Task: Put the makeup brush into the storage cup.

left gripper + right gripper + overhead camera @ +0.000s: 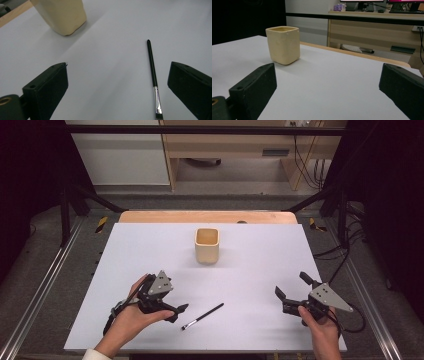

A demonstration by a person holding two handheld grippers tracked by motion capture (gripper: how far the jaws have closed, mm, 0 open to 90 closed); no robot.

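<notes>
Brush (202, 315): thin, black-handled, with a silver ferrule, flat on the white table (250, 270), well in front of the cup (207, 245) and slightly to its left, bristle end toward the near edge.

Cup: cream, square-mouthed, upright on the far middle of the table, nothing seen inside.

Left gripper (181, 309): held in the left hand (131, 317), just left of the brush, low over the table, pointing toward the brush. Fingers wide apart, clamped on nothing. In the left gripper view, brush (153, 72) between the two fingers (48, 85), much closer to the right-hand one, not touching either; cup (62, 15) beyond, at upper left.

Right gripper (291, 290): held in the right hand (320, 330), well to the right of the brush, near the table's right edge. Fingers wide apart, empty. In the right gripper view, fingers (254, 87) aimed across bare table toward the cup (283, 45), well apart from it; wooden cabinet (374, 32) behind the table's far edge.
</notes>
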